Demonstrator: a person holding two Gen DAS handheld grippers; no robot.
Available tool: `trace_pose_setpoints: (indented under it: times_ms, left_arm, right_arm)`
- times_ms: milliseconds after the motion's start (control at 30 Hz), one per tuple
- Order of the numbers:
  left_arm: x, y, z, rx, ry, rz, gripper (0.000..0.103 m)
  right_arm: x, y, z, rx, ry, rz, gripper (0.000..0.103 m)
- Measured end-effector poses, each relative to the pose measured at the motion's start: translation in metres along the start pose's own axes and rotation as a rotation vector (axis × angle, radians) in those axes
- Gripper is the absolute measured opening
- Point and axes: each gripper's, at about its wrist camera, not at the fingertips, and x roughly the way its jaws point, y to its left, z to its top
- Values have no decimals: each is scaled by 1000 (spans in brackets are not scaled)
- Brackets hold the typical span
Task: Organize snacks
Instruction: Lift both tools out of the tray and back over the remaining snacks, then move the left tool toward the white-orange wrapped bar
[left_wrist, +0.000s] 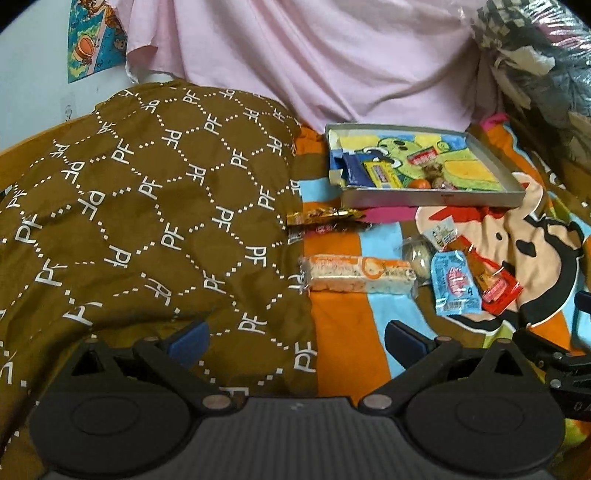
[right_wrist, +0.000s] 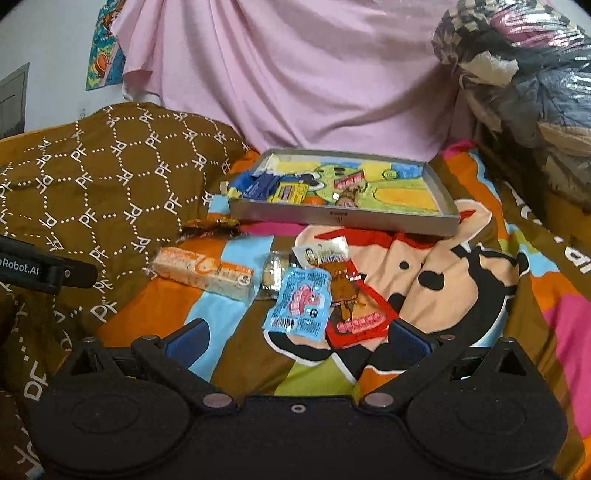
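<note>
Left gripper (left_wrist: 295, 336): released, empty, lower centre.
Right gripper (right_wrist: 297, 336): released, empty, lower centre.
Tray (right_wrist: 343, 219): upper centre, holding snacks.
Blue packet (right_wrist: 301, 301): centre, beside red packet (right_wrist: 360, 325).

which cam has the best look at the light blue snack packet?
Right wrist: the light blue packet lies near centre just ahead of the open right claw, its face and print fully visible. Left wrist shows the packet off to the right, smaller and more foreshortened.
</note>
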Motion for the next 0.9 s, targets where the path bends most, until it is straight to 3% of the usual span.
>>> trace_pose_setpoints:
  times_ms: [467, 900]
  left_arm:
    - [12, 0, -4, -17, 44, 16, 103]
    - [17, 0, -5, -37, 54, 12, 103]
  right_arm:
    - [20, -11, -4, 75, 118, -5, 102]
    - [31, -10, 2, 77, 145, 5, 102]
